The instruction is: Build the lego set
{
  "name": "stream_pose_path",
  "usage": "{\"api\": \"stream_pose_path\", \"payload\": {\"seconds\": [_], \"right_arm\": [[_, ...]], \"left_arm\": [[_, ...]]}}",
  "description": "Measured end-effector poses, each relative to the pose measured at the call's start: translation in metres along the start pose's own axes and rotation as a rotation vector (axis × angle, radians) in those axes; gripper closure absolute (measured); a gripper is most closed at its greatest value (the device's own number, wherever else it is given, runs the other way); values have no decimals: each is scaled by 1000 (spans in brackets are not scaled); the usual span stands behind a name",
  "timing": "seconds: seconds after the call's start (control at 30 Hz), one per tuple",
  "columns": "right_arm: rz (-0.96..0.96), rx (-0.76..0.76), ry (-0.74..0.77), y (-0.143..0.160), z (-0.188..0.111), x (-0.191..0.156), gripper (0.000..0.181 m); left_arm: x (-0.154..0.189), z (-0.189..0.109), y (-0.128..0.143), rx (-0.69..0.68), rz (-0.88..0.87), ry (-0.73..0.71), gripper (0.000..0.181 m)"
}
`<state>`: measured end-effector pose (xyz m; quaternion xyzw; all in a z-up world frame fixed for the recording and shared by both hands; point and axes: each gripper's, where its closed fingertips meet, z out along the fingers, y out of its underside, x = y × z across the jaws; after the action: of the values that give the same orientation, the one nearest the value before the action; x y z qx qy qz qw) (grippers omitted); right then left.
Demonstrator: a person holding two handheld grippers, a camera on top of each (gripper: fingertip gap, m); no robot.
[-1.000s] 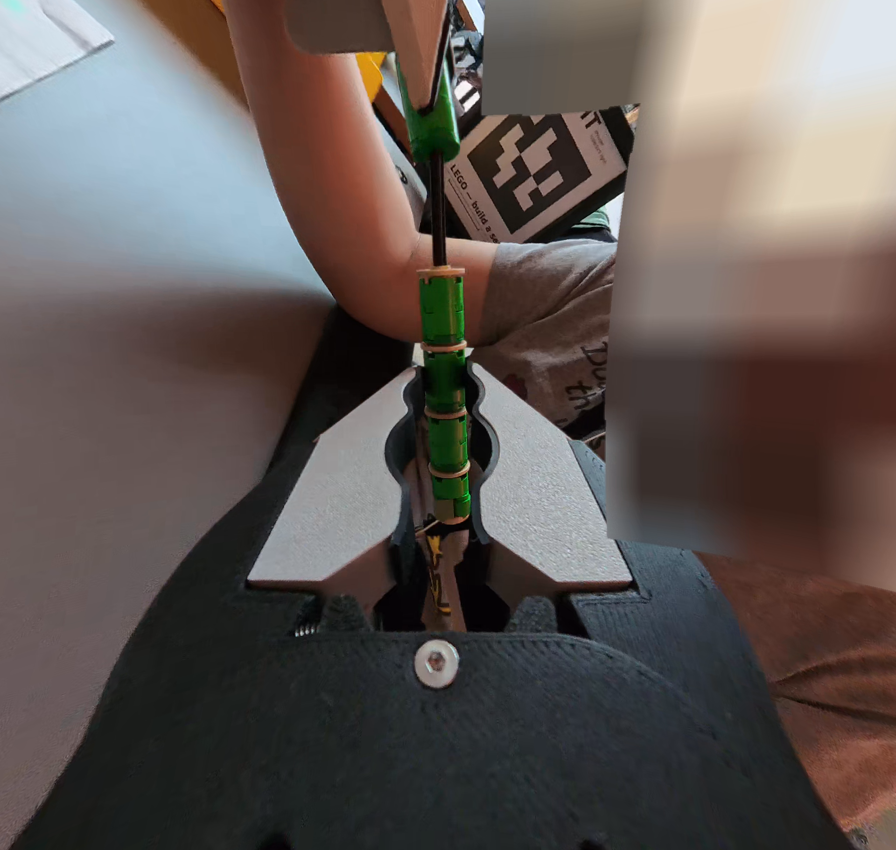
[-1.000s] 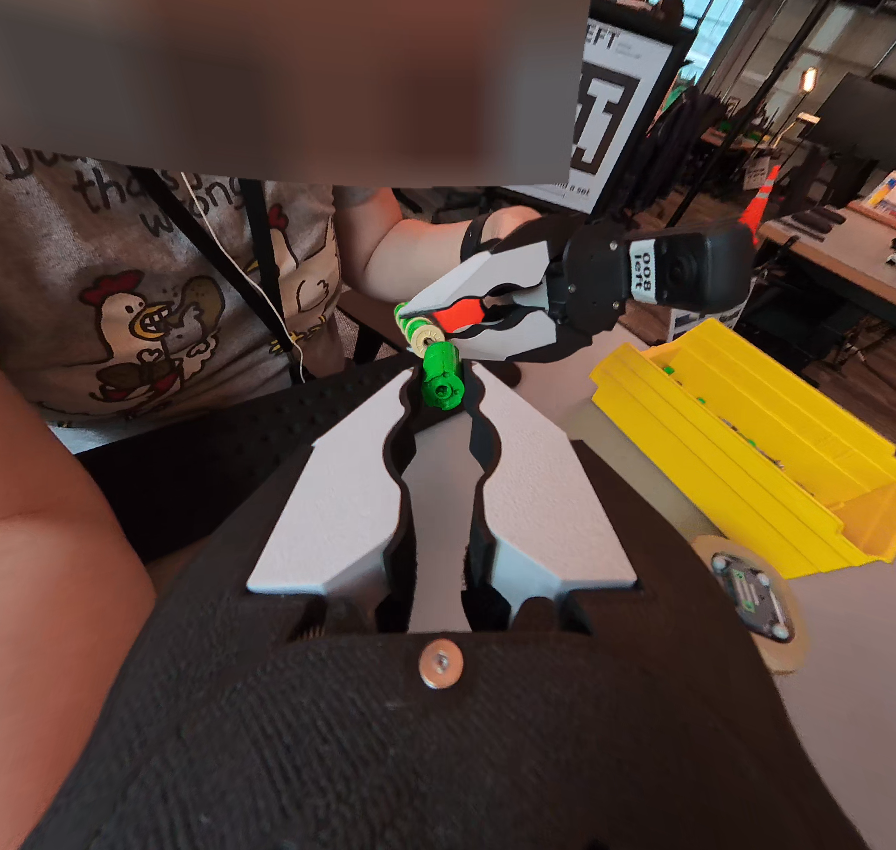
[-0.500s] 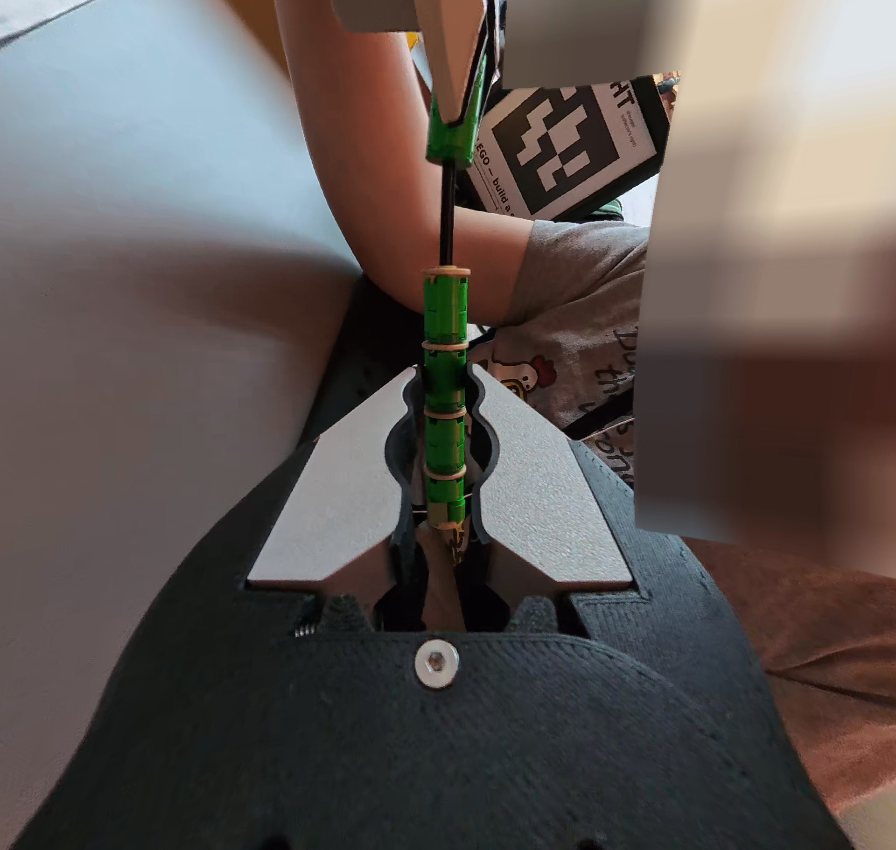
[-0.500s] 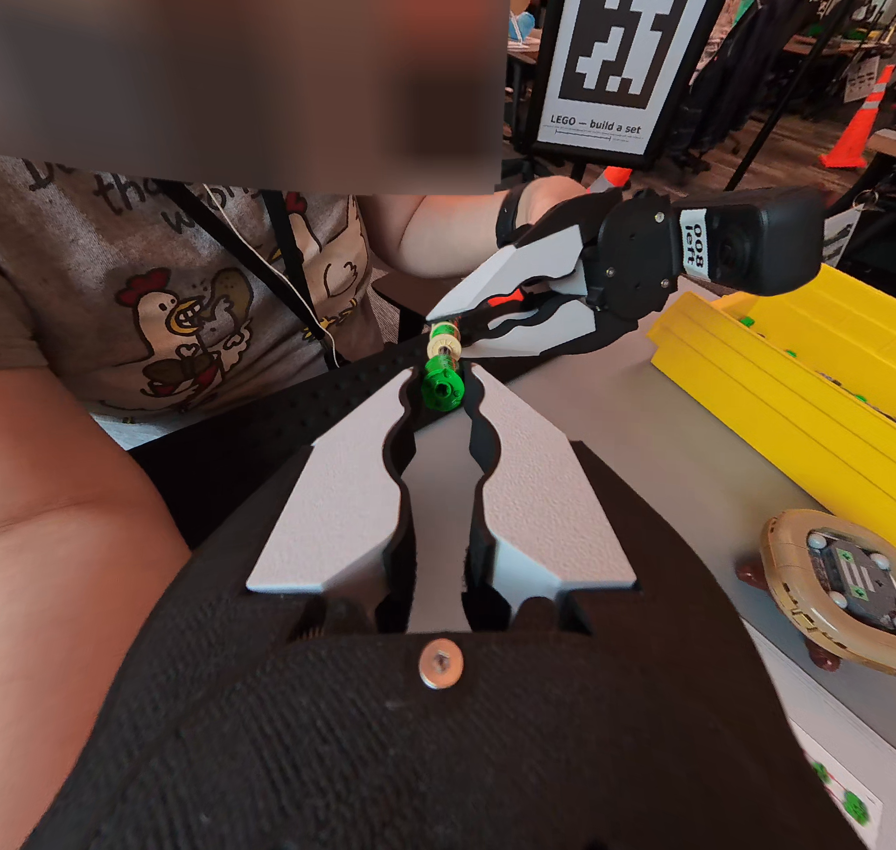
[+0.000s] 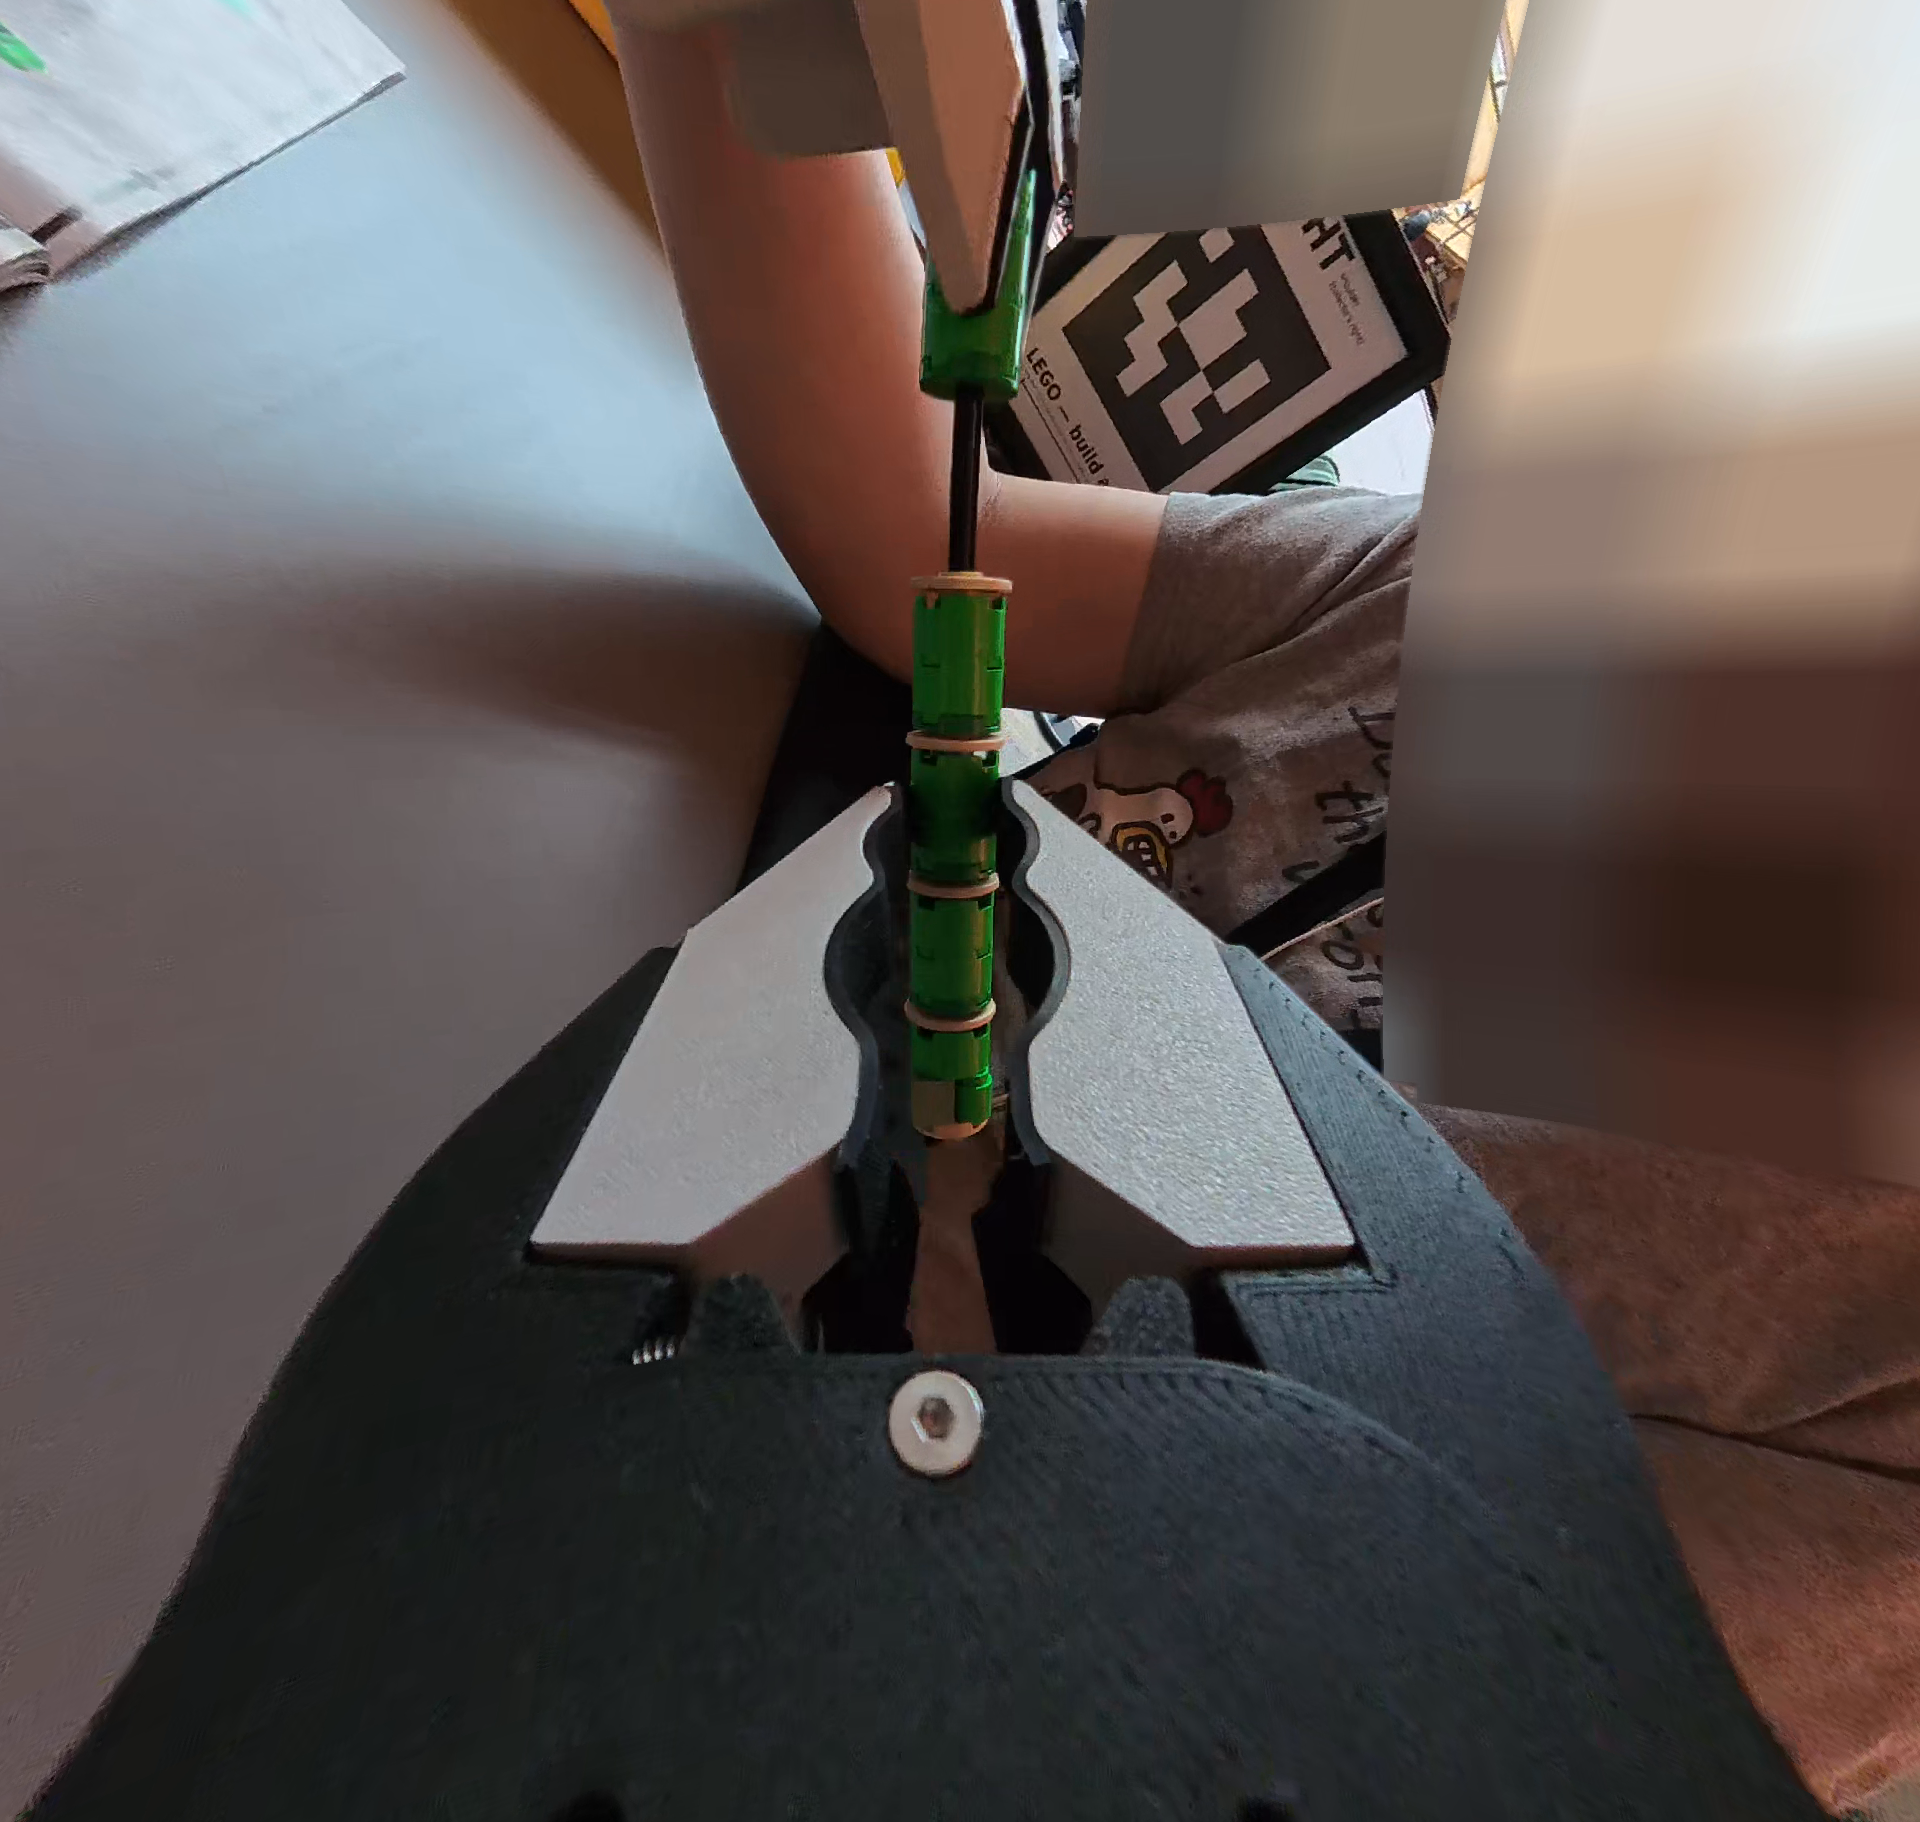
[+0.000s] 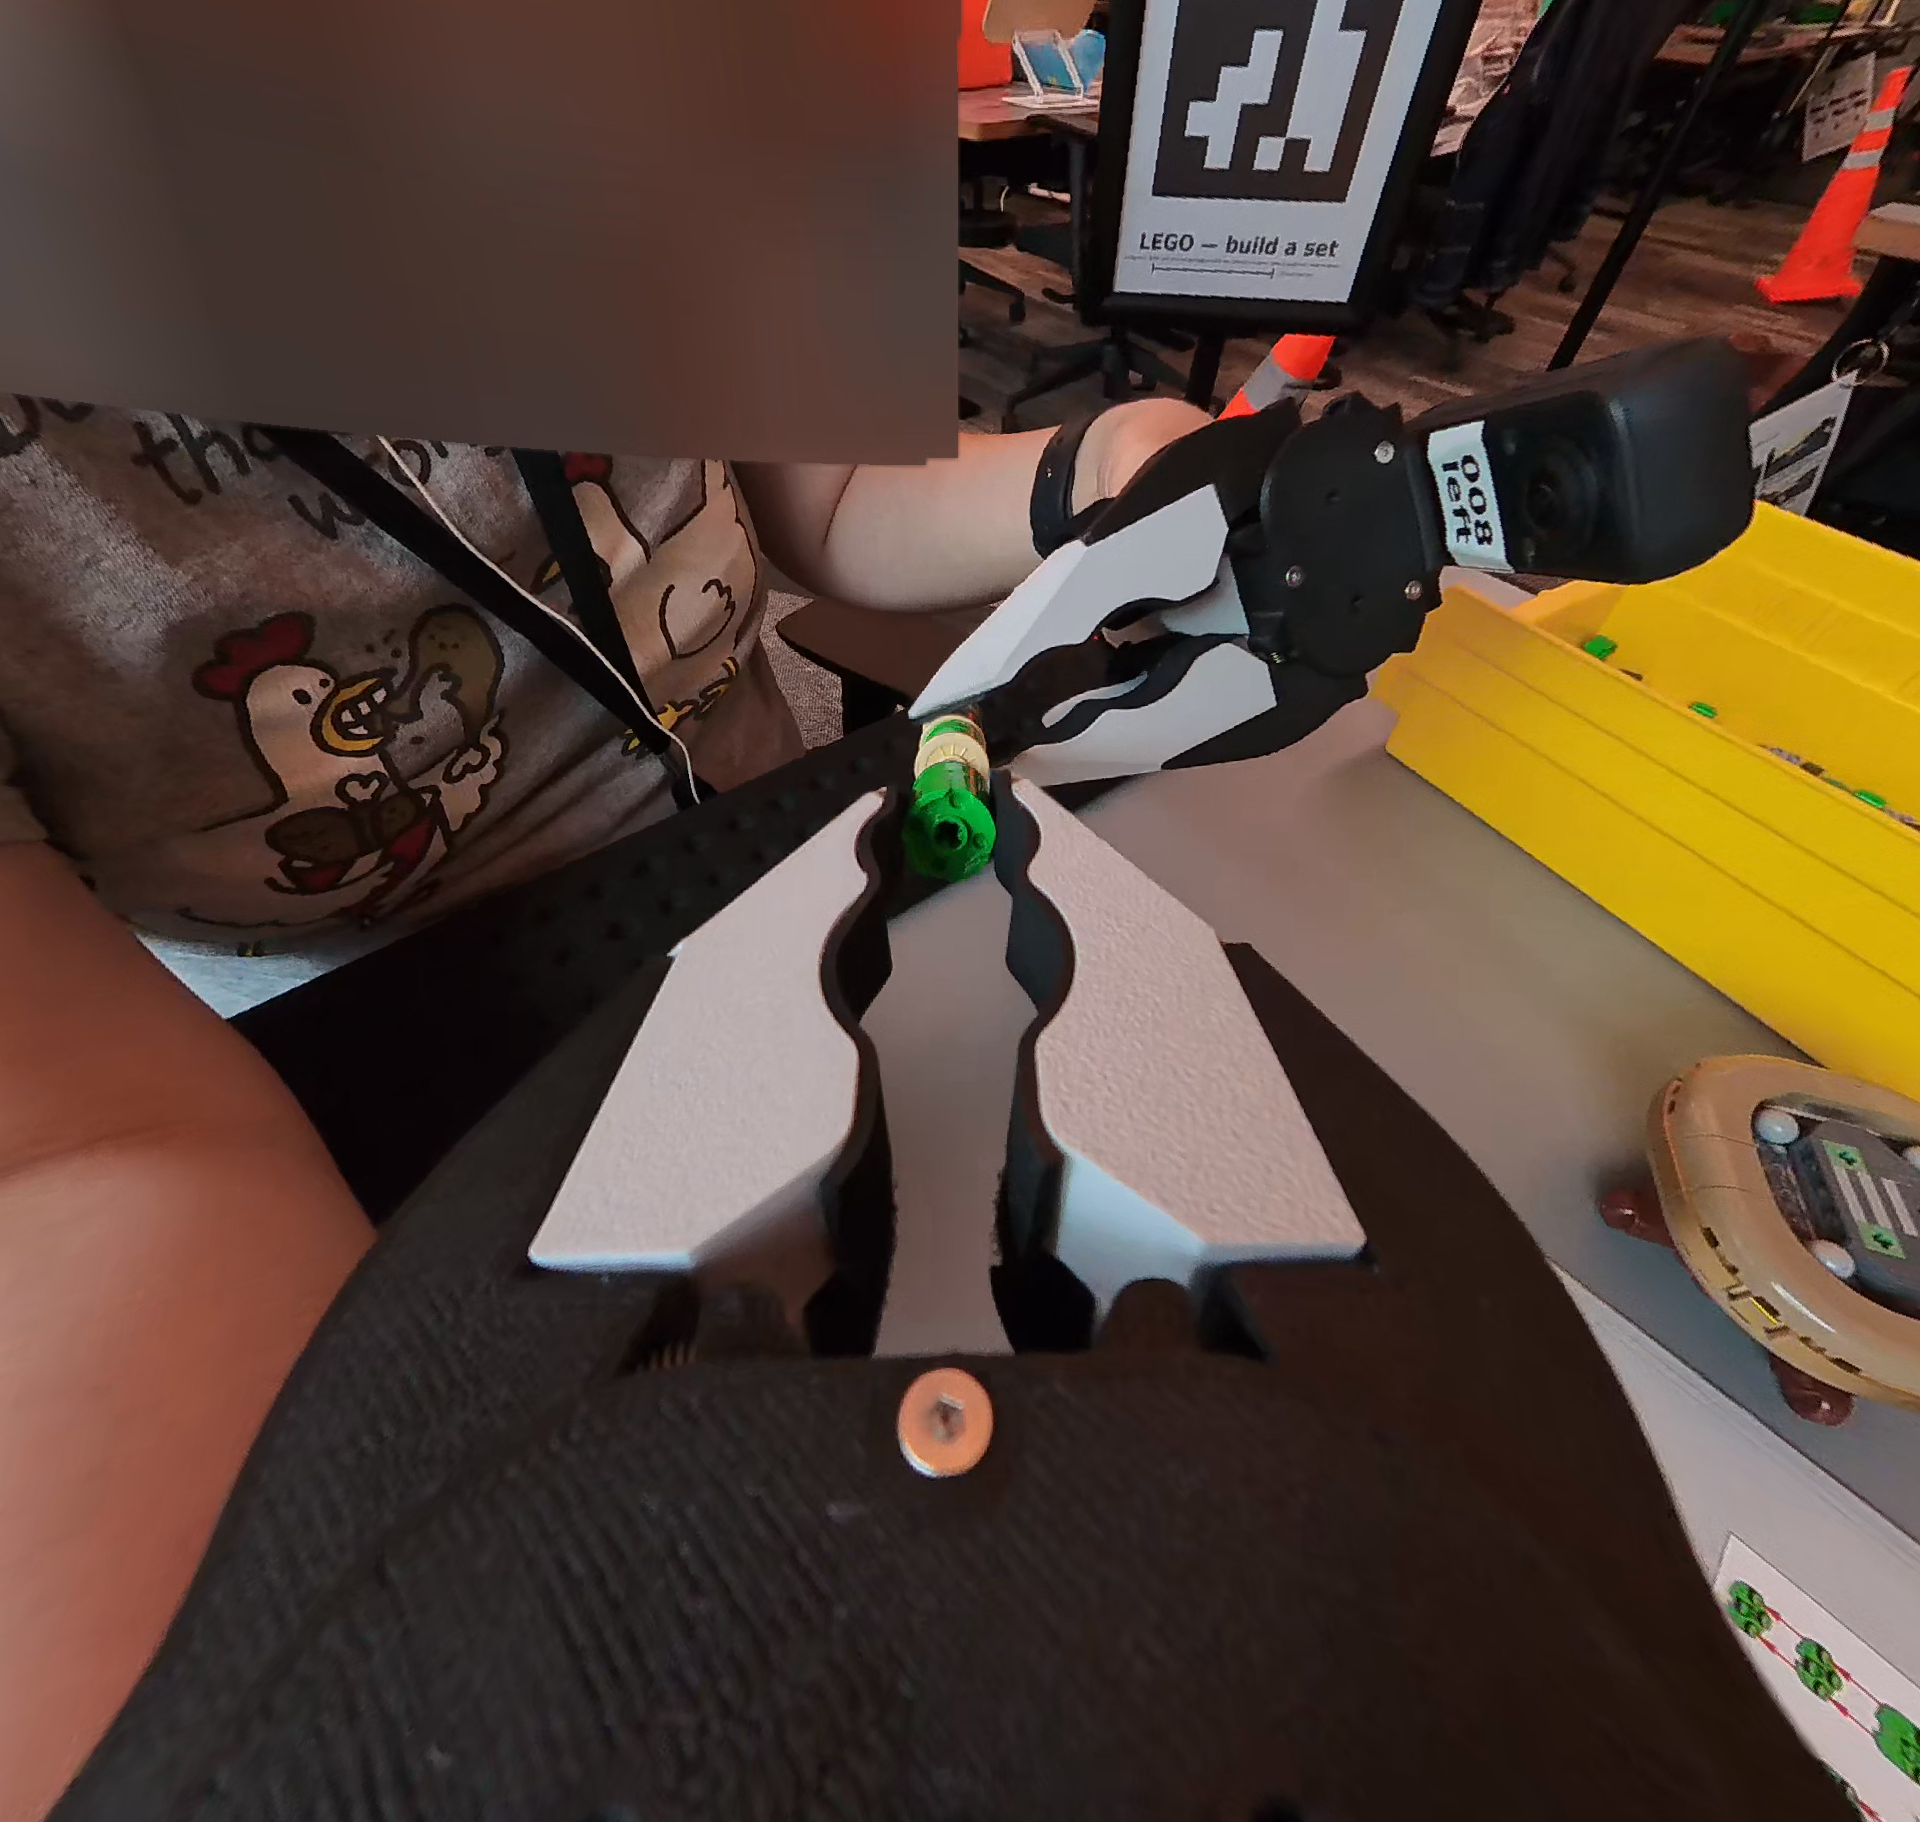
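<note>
In the left wrist view the left claw (image 5: 951, 899) is clamped on the green stack (image 5: 954, 837), a column of bright green round pieces parted by thin tan rings, running from the claw's throat out toward 12 o'clock. A thin black axle (image 5: 966, 494) rises from its top ring to a separate green piece (image 5: 971, 354), pinched in the tips of the right claw (image 5: 977, 297) at 12 o'clock. Over the past second the bare length of axle between stack and piece has grown, so I judge the piece is being drawn off or re-seated, not pressed home; it has yet to meet the top ring. The grey surface (image 5: 312, 629) lies at 9 o'clock, with a paper booklet (image 5: 156, 58) at 11.

In the right wrist view the right claw (image 6: 945, 816) is closed on the green piece (image 6: 945, 832), seen end-on, with the left claw (image 6: 997, 723) just beyond. A yellow bin (image 6: 1610, 785) sits at 3 o'clock and a tan round build (image 6: 1787, 1222) at 4.
</note>
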<state>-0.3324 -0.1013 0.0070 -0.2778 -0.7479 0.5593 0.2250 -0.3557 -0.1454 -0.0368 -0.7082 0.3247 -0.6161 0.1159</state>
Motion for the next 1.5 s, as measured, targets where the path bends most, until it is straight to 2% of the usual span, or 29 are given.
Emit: {"api": "stream_pose_path", "payload": {"seconds": [0.57,0.73,1.0,1.33,1.5], "right_arm": [[40,-3,7,1,2,5,166],[43,-35,-3,5,3,2,165],[58,-111,53,20,-7,0,165],[91,-443,171,29,-8,-11,166],[81,-604,176,35,-10,-13,165]], "left_arm": [[-2,-3,-1,17,-4,16,168],[-6,1,3,-10,50,1,168],[-24,11,-3,29,110,27,168],[-53,39,-8,22,461,-25,166],[-64,48,-13,43,535,11,166]]}}
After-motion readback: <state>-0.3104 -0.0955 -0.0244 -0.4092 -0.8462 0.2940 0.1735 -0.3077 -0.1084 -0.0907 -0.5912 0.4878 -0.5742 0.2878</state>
